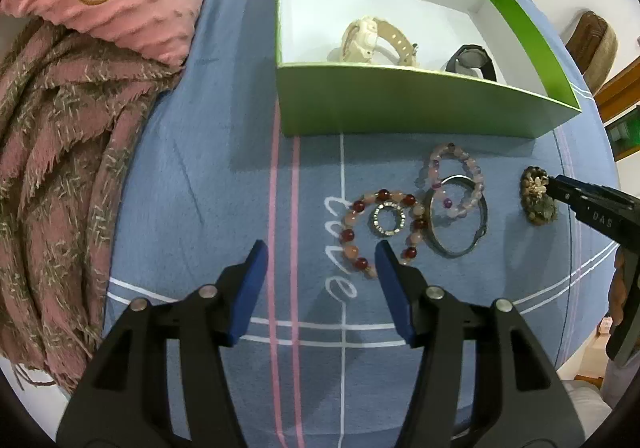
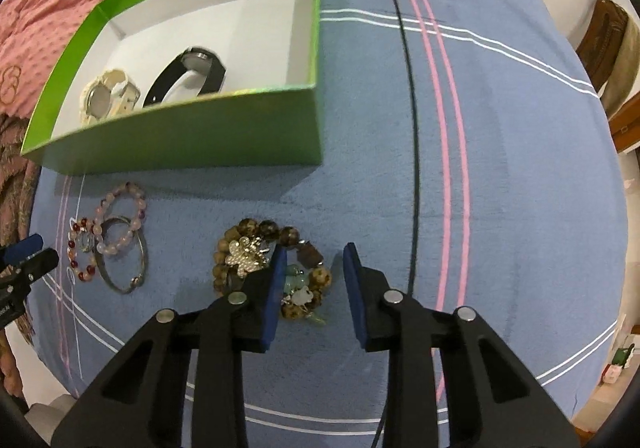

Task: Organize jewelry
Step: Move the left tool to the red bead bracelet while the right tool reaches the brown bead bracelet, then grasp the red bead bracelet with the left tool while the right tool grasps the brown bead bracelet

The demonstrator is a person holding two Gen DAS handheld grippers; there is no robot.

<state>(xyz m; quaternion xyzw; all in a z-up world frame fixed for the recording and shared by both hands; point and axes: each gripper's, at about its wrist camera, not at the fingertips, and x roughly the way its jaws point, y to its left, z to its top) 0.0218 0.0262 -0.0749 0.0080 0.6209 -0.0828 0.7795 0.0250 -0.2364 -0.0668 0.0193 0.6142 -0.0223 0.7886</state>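
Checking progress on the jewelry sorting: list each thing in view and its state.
Green box: open, no lid.
Cream watch: inside box.
Black watch: inside box.
Red bead bracelet: on blanket.
Pink bead bracelet: on blanket.
Metal bangle: on blanket.
Brown bead bracelet: on blanket.
Left gripper: open.
Right gripper: open.

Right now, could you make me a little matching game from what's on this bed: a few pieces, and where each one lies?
Things:
1. cream watch
2. sparkly ring
3. brown bead bracelet
4. metal bangle

Places:
A. inside the red bead bracelet
B. under the right gripper
C. in the green box
D. under the pale pink bracelet

Pairs: 1-C, 2-A, 3-B, 4-D
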